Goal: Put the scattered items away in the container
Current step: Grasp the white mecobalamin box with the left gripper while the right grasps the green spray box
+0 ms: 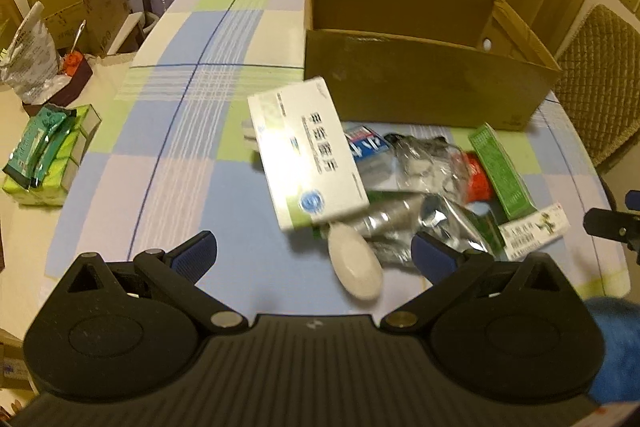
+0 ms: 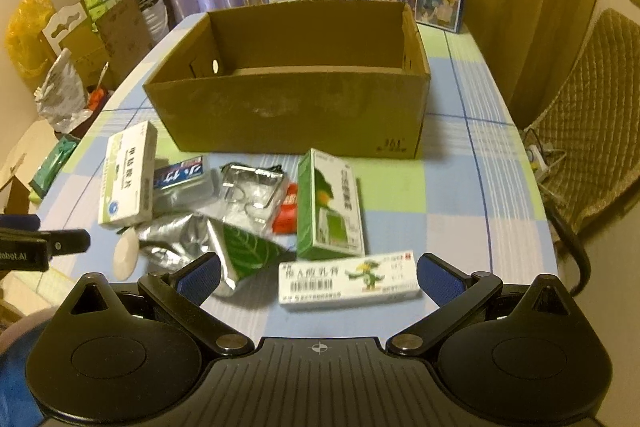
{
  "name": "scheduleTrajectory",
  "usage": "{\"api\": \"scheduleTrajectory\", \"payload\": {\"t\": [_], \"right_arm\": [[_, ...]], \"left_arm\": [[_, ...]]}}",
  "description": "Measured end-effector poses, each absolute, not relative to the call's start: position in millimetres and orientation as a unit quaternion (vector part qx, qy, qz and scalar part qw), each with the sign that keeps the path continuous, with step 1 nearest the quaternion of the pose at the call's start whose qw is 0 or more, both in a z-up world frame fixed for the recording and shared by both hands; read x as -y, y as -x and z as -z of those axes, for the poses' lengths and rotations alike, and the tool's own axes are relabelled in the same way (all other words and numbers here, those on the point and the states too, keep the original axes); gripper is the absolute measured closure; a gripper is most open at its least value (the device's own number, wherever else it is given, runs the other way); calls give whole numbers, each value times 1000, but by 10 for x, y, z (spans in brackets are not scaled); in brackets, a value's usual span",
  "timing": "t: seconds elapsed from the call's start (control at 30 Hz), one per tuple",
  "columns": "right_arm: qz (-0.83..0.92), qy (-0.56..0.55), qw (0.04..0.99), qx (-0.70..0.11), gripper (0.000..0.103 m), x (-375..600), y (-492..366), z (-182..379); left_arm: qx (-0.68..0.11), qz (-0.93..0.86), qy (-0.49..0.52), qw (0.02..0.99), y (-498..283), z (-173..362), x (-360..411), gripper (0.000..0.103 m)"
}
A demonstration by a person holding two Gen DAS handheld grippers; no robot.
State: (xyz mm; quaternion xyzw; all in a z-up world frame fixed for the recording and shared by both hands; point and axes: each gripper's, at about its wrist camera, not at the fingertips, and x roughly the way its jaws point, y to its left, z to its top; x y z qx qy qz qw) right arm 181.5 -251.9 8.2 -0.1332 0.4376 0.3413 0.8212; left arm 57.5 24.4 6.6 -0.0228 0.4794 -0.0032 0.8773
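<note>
Black ribbed left gripper & right gripper, blue finger pads, silver pivot screws, crosshair mark.

Dim, warm indoor light. Glare whitens the white box in the left view, which is motion-blurred. Fisheye bends the table edges; the corners go black.

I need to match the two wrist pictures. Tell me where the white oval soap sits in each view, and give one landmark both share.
Left wrist: the soap lies low and central, between the open fingers.
Right wrist: the soap lies at lower left, beside the silver foil packet.
Shared landmark: the cardboard box behind the pile.
</note>
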Motion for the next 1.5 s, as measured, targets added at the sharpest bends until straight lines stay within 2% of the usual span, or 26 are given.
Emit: {"api": "scheduleTrajectory", "payload": {"t": [0.5,1.07,1.5], "right_arm": [[-363,150,803,-449,2,2175,-2311,146],[-371,159,785,-471,2,2027,-2571,481],[-382,140,758,-509,2,1969,-2787,707]], "left_arm": [[-496,-15,34,867,-1223,210,-321,1],[-504,-19,35,863,-1516,377,-329,2],[-510,-41,48,858,-1555,465,-308,16]]}}
